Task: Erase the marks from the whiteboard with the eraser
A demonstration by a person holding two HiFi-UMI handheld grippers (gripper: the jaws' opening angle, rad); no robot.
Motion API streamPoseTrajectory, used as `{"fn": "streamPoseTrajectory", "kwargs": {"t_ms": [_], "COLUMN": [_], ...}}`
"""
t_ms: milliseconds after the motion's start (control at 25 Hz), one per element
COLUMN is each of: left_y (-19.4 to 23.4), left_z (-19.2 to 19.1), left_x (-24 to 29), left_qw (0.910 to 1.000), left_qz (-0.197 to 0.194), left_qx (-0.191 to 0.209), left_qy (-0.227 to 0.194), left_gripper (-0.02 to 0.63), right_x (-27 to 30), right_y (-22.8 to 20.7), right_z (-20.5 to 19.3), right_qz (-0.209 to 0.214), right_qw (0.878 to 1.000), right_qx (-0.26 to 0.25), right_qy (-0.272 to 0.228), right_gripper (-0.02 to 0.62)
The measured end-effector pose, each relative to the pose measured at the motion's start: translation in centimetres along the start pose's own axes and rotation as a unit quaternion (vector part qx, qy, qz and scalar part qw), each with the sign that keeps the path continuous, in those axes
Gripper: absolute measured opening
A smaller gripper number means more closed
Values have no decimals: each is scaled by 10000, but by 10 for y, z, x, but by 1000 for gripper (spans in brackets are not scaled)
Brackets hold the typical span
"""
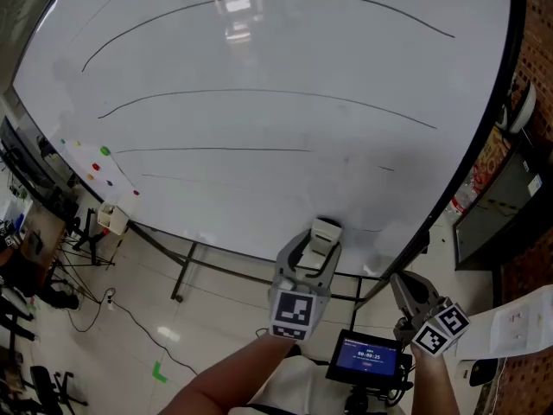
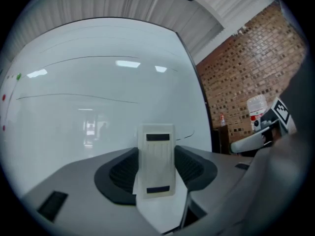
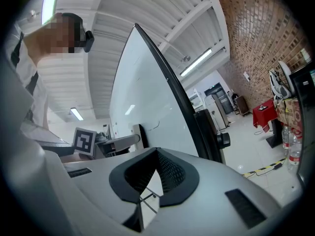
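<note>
The whiteboard (image 1: 259, 119) carries three long black lines (image 1: 259, 92) across it and a short mark (image 1: 367, 228) near its lower right. My left gripper (image 1: 316, 245) is shut on the white eraser (image 1: 325, 232), which sits upright between the pads at the board's lower edge. In the left gripper view the eraser (image 2: 156, 173) fills the gap of the left gripper (image 2: 156, 152), facing the whiteboard (image 2: 98, 112), with a short mark (image 2: 184, 135) just to its right. My right gripper (image 1: 400, 281) hangs lower right, off the board. In the right gripper view the right gripper (image 3: 154, 155) is shut on nothing.
Green and red magnets (image 1: 104, 151) dot the board's left part. The stand's legs (image 1: 184, 271) run under it to the floor. A small screen (image 1: 367, 357) sits below my hands. A brick wall (image 1: 540, 24), a bottle (image 1: 462, 199) and dark furniture stand to the right.
</note>
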State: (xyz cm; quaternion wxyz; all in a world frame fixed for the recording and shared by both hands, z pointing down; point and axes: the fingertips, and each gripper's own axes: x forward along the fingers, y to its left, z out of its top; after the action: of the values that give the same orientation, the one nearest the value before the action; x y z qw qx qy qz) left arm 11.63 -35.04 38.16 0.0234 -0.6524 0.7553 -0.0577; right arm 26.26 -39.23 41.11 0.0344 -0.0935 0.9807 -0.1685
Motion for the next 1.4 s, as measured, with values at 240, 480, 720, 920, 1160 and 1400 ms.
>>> {"fn": "streamPoseTrajectory", "kwargs": {"t_ms": [240, 480, 720, 920, 1160, 1400], "left_y": [-36, -39, -11, -7, -25, -42], "left_z": [11, 1, -15, -13, -8, -3], "left_x": [12, 12, 0, -3, 4, 7], "left_qw": [9983, 9912, 9764, 9192, 8667, 8677], "left_qz": [-374, -518, -82, 296, 305, 96], "left_qx": [442, 1207, 2094, 3856, 4948, 4948], "left_qy": [3, 192, 519, 741, 560, 463], "left_gripper": [239, 242, 238, 236, 236, 236], "right_x": [-4, -1, 5, 4, -4, -15], "right_y": [-2, -7, -5, -5, -8, -10], "right_z": [3, 0, 2, -1, -2, -1], "right_qz": [-50, -45, 36, 5, -49, -51], "right_qw": [10000, 10000, 10000, 10000, 10000, 9999], "right_qx": [-9, 18, 1, 37, 73, 107], "right_qy": [-32, -1, -16, -15, -36, -91], "right_gripper": [18, 20, 18, 18, 20, 18]}}
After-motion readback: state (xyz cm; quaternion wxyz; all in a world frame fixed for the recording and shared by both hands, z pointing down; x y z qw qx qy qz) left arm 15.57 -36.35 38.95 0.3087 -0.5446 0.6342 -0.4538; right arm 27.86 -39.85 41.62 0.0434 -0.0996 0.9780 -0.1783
